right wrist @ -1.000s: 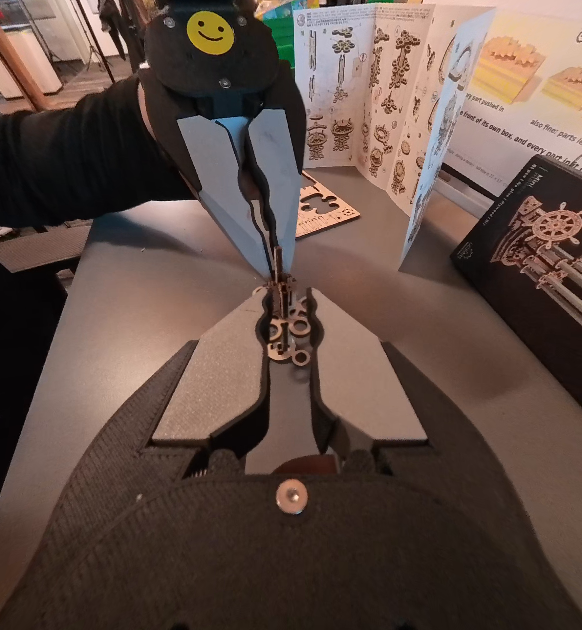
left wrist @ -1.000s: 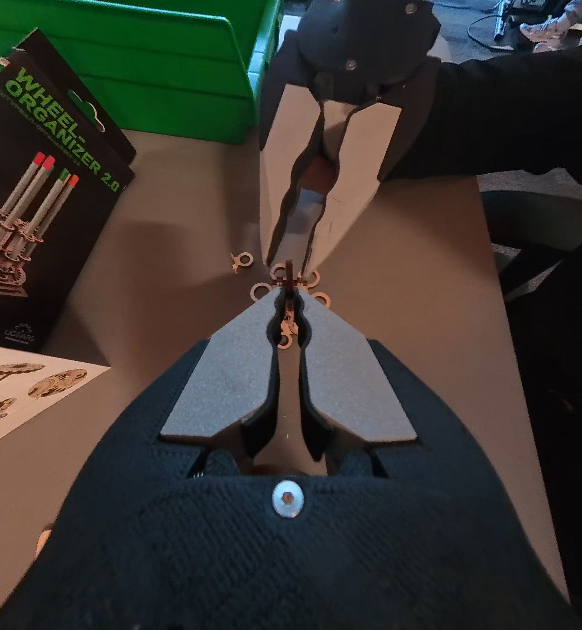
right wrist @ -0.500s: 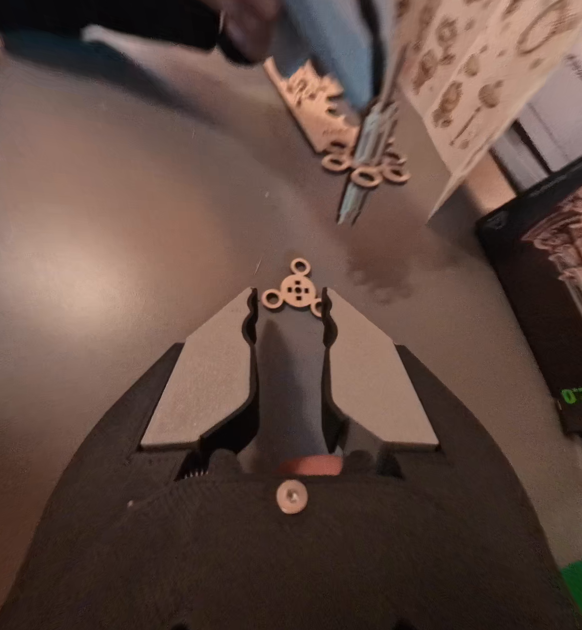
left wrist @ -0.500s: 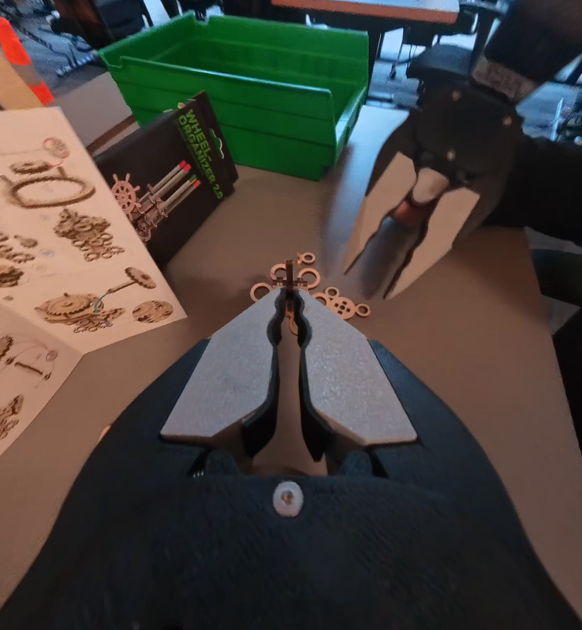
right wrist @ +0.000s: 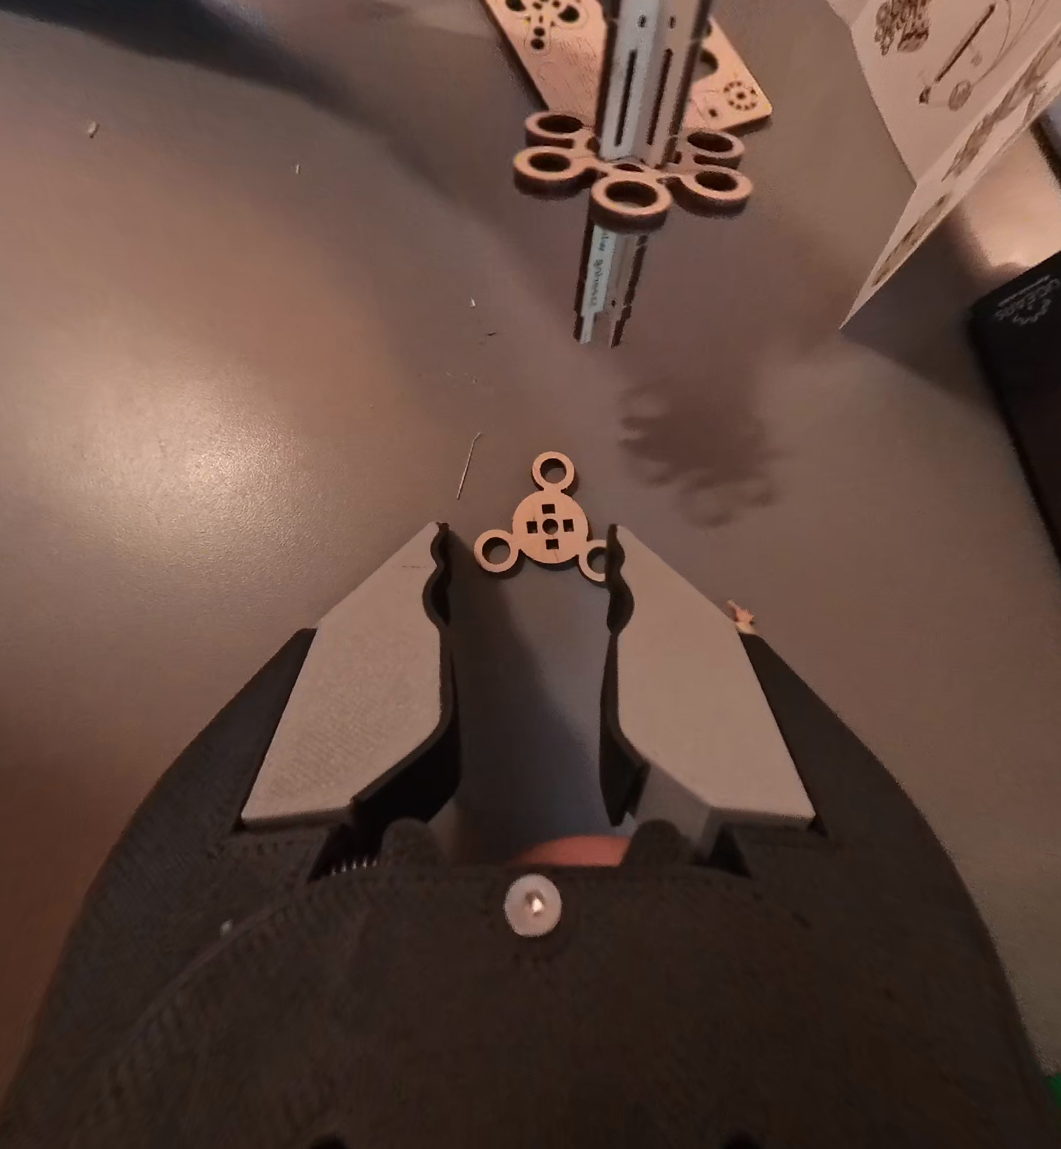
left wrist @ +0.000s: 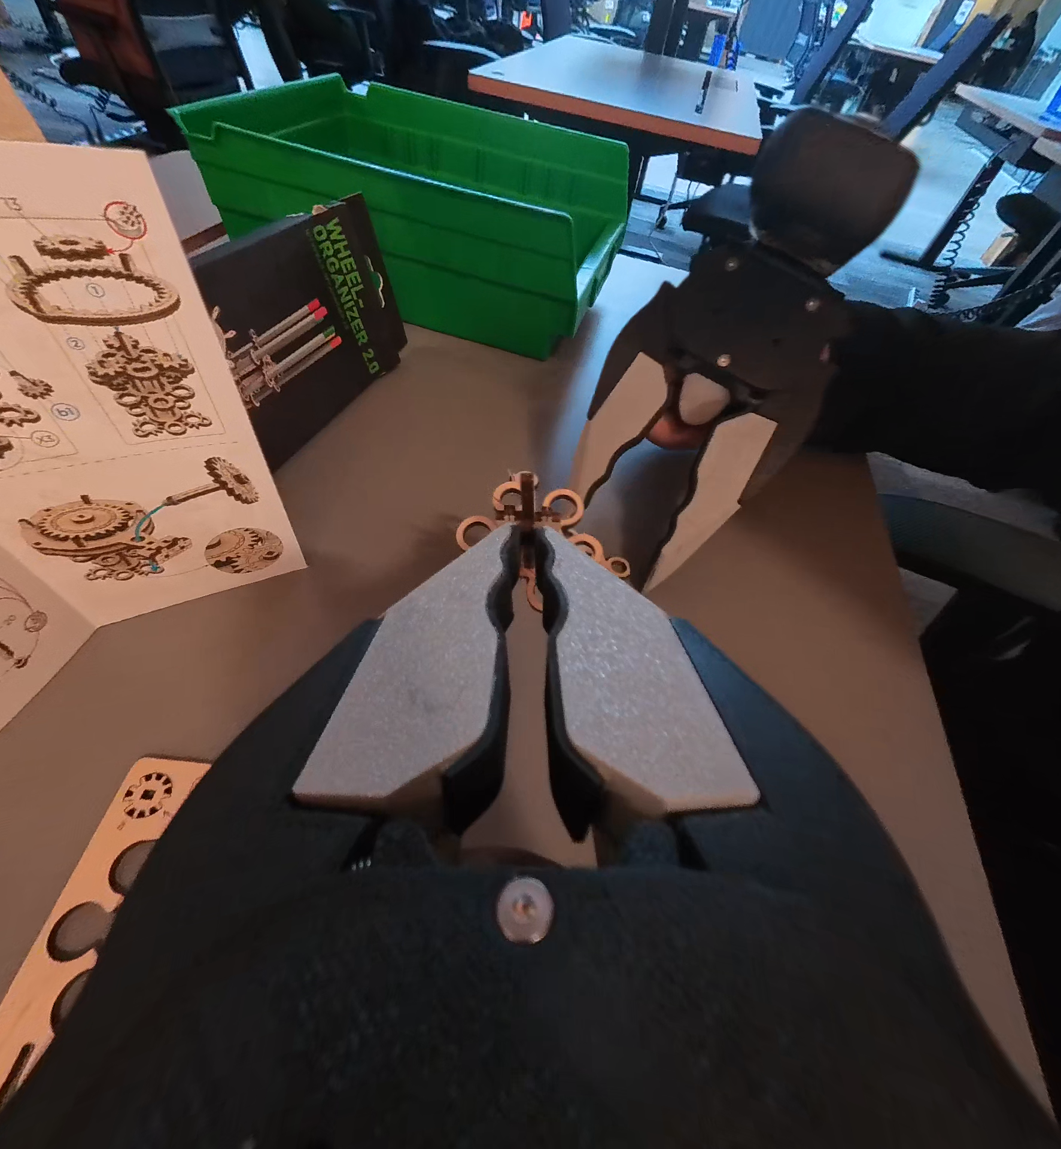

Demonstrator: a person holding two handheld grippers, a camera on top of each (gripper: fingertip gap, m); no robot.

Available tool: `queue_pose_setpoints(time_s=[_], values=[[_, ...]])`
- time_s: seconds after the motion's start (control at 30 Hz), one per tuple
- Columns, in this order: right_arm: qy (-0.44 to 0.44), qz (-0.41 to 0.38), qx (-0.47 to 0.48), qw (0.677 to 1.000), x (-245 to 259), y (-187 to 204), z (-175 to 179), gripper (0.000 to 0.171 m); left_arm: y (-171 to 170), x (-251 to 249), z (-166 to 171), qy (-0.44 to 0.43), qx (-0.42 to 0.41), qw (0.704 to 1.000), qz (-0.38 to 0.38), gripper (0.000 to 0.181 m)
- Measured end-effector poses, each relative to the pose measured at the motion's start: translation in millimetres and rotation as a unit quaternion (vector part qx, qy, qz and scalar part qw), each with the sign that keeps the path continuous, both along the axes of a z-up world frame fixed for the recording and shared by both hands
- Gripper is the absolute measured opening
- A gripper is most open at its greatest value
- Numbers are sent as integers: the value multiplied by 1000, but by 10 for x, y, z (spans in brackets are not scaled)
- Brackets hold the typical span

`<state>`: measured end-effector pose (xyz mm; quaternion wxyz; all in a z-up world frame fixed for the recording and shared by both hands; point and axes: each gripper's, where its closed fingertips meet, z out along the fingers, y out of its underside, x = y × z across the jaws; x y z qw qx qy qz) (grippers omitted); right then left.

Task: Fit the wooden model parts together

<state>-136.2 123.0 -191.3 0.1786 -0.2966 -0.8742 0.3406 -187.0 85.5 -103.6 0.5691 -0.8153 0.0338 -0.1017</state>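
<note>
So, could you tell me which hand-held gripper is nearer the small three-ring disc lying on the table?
Right. The right hand-held gripper is open, its fingertips flanking the disc. The left hand-held gripper is farther off, shut on the ringed shaft.

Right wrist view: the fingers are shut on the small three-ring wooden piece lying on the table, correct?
Not quite. In the right wrist view the right gripper is open; the small three-ring wooden piece does lie on the table, between the spread fingertips, not clamped.
</note>
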Motion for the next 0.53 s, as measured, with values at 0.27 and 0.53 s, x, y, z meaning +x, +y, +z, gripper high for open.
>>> queue_pose_setpoints(time_s=[0.27,0.53], values=[[-1,-37,-24,999,-52,31,0,36,11,24,55,1,19,1000,-3,0],[2,-93,-132,987,-160,86,233,20,-488,249,1225,-164,392,896,-127,1]])
